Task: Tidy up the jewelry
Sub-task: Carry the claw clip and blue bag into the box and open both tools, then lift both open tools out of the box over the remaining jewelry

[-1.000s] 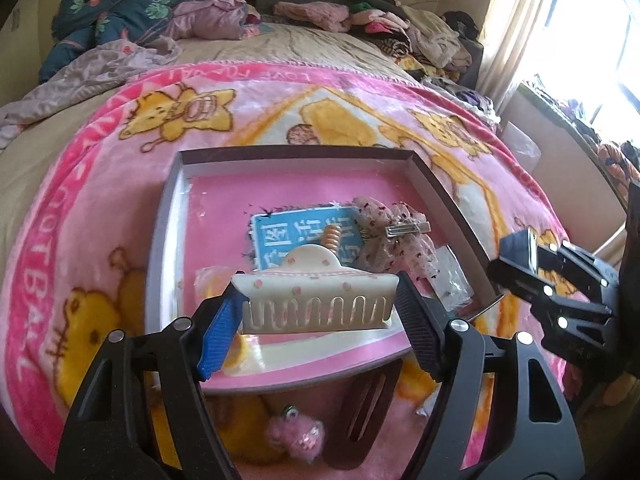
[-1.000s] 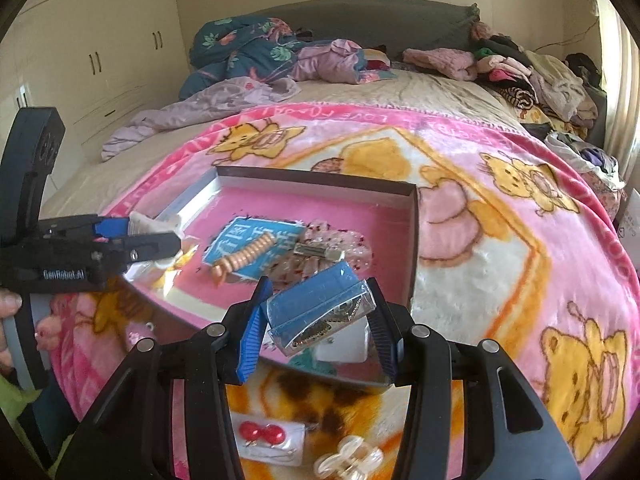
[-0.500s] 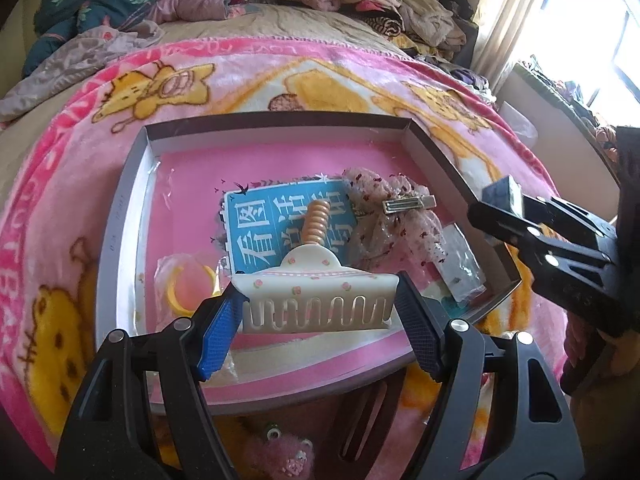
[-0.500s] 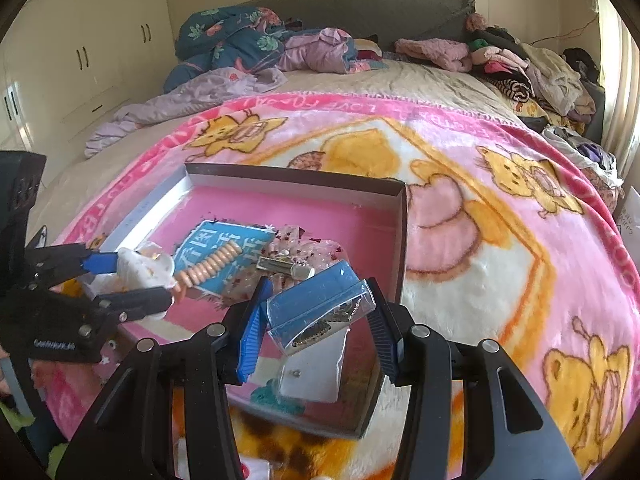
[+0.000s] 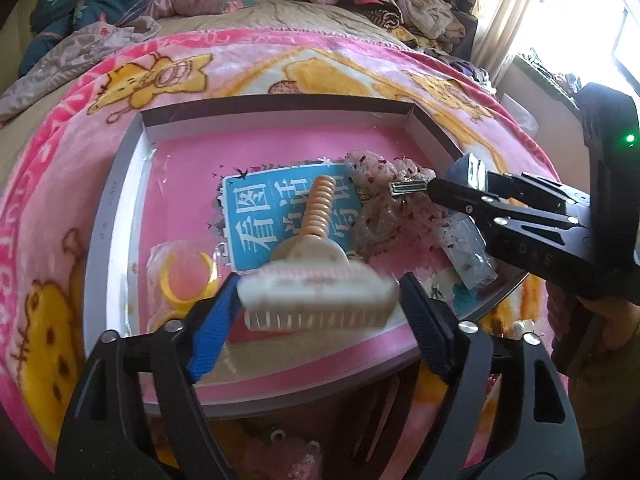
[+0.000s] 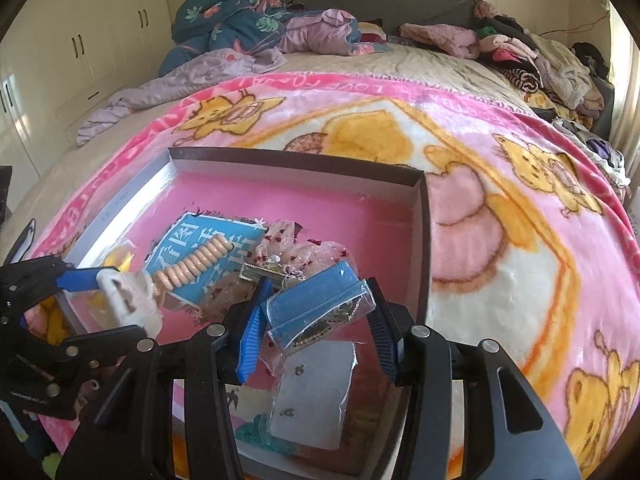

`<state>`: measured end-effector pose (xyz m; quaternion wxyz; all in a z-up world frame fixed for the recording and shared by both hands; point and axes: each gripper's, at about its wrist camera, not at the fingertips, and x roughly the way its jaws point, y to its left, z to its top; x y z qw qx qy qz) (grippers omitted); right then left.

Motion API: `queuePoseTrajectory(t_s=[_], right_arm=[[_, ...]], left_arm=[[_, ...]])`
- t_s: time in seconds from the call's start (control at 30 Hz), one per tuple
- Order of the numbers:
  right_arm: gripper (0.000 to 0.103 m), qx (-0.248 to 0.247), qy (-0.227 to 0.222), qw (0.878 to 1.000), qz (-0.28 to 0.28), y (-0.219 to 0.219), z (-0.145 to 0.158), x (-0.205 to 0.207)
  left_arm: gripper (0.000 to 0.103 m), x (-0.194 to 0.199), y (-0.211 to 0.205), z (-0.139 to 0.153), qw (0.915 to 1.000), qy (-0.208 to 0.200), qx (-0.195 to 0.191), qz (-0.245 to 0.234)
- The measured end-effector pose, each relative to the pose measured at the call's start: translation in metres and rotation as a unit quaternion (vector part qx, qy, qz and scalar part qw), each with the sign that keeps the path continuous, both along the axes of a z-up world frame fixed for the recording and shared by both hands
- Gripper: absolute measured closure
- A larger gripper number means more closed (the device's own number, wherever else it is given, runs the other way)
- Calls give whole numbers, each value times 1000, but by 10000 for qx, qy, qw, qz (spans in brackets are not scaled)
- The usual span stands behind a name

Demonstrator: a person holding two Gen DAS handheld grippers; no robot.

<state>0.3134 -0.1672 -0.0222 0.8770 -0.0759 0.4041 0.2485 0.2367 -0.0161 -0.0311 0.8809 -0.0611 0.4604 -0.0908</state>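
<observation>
A shallow pink-lined box (image 5: 276,106) lies on the bed blanket; it also shows in the right wrist view (image 6: 424,224). My left gripper (image 5: 318,306) holds a cream hair claw clip (image 5: 316,300) over the box's near part; the clip looks motion-blurred and the jaws stand slightly wider than it. My right gripper (image 6: 314,320) is shut on a clear packet with a blue card (image 6: 316,304), over the box's near right part. Inside lie a blue card (image 5: 280,216), a peach spiral tie (image 5: 318,208), a lace bow clip (image 5: 384,200) and a yellow ring packet (image 5: 184,276).
A clear earring packet (image 6: 316,396) lies in the box below my right gripper. A pink plush item (image 5: 288,456) and a dark clip (image 5: 372,416) lie on the blanket (image 6: 500,208) before the box. Clothes (image 6: 248,28) are piled at the bed's far end.
Both grippers moved forward over the box. The claw clip now looks blurred and sits lower between the left fingers, which have spread a little.
</observation>
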Motion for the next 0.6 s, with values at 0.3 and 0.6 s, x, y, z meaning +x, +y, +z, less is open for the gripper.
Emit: queuePoseTrajectory(t_s=[0.3, 0.6], right_arm=[[43, 82, -13, 9999, -100, 0, 1, -8], [28, 246, -133, 9992, -282, -10, 16, -31]], left_arm=[[28, -10, 17, 12, 9998, -102, -64, 178], [26, -26, 29, 24, 9993, -189, -52, 331]])
